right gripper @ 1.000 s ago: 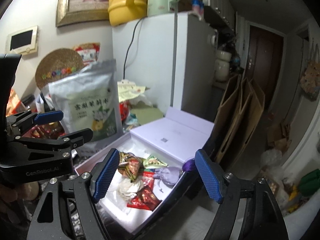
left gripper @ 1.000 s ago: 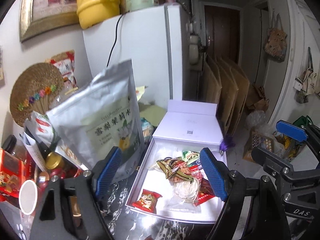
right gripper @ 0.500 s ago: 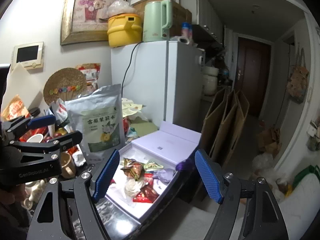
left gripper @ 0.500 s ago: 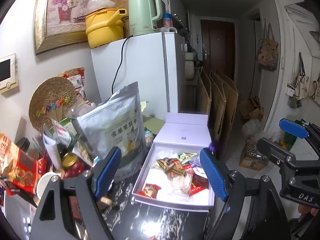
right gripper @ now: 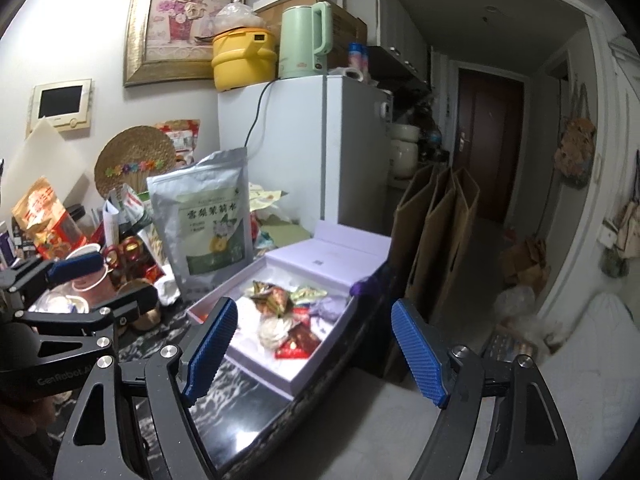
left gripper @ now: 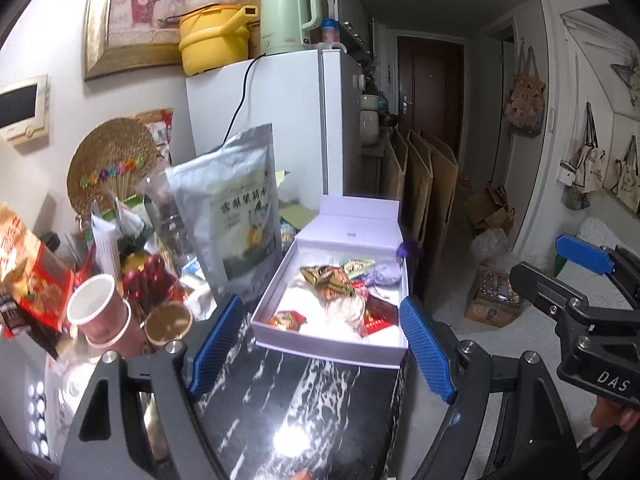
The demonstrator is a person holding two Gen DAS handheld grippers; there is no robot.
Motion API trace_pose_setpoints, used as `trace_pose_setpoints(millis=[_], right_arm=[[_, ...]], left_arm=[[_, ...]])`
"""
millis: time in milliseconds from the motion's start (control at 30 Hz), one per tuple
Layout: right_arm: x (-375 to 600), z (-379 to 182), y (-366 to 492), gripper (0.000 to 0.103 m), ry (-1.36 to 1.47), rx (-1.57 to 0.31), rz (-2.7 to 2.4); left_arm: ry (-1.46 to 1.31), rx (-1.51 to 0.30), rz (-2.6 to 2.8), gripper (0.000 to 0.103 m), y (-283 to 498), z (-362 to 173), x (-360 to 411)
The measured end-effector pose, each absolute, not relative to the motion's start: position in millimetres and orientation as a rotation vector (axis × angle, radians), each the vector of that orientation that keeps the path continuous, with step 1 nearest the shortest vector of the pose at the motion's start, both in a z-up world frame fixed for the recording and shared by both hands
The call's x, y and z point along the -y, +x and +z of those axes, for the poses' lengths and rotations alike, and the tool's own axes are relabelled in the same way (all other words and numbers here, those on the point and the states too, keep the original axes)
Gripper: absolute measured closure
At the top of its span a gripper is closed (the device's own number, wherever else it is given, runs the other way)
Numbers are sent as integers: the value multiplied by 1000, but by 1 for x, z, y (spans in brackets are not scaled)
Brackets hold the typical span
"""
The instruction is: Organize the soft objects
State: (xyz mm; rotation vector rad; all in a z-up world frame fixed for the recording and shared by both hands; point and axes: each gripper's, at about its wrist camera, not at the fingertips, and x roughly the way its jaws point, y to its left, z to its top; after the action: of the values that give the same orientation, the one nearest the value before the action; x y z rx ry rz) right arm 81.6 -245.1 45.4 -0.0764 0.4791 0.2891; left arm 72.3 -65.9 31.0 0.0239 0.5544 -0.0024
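On the dark marble counter [left gripper: 320,408], open white box [left gripper: 280,312] holds a pile of snack packets [left gripper: 340,292] and a lilac pouch [left gripper: 384,274], lid flipped back. Silver bag [left gripper: 236,208] stands upright just left of it. Left gripper [left gripper: 320,344] and right gripper [right gripper: 312,348] both hover short of the box, fingers spread, gripping nothing.

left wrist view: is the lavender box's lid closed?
No. The lavender box sits open, its lid folded back and snack packets visible inside.
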Motion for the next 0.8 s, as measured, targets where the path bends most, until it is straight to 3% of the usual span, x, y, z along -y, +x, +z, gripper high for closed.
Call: trace_pose_setpoints(millis=[467, 800], right_arm=[[236, -3, 54, 23, -29, -605, 324], [230, -7, 51, 23, -40, -618, 314]], left_arm=[[37, -620, -14, 22, 55, -9, 57], [3, -648, -51, 22, 56, -19, 52]])
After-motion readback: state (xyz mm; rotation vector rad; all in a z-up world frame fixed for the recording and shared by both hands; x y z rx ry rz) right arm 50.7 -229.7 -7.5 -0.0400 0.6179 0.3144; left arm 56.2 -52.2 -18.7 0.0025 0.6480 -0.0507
